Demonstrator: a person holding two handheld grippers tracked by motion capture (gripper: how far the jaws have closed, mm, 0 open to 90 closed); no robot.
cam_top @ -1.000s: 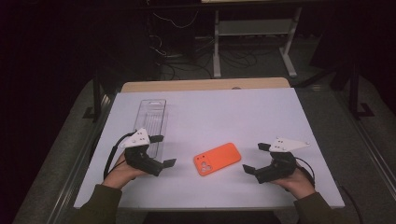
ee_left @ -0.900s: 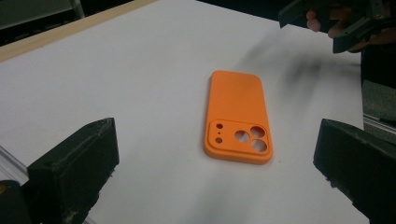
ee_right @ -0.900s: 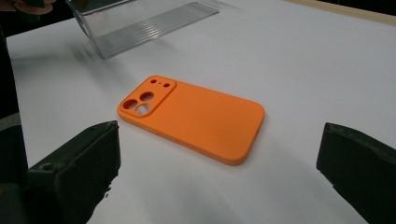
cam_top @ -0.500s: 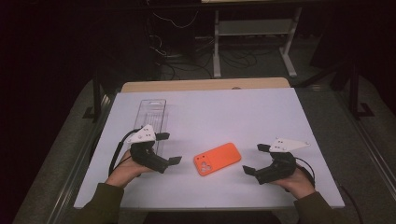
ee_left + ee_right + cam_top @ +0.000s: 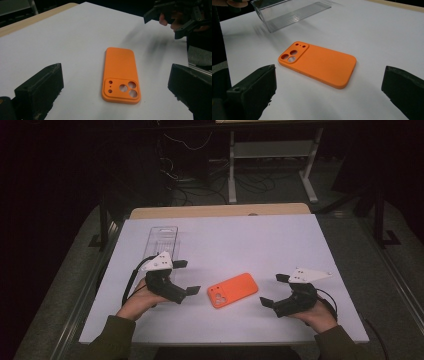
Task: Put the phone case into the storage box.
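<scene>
Orange phone case (image 5: 233, 290) lay flat on the white desk (image 5: 240, 240), back side up, near the desk's middle toward the person's edge, its camera cut-outs at the end nearer the left hand. In the high view it sat between the two tools, touching neither. The left hand-held gripper (image 5: 183, 277) was at about nine o'clock from the case, just beside it, its jaws spread wide and pointing toward the case. The right hand-held gripper (image 5: 274, 290) was at about three o'clock, a little farther off, jaws likewise spread and empty. In the left gripper view the case (image 5: 121, 74) lay on the desk ahead, between the two black jaws, with the other tool beyond it at one o'clock. In the right gripper view the case (image 5: 318, 63) lay ahead as well. A clear plastic tray (image 5: 163, 241) rested on the desk at about eleven o'clock from the case, well apart from it.
</scene>
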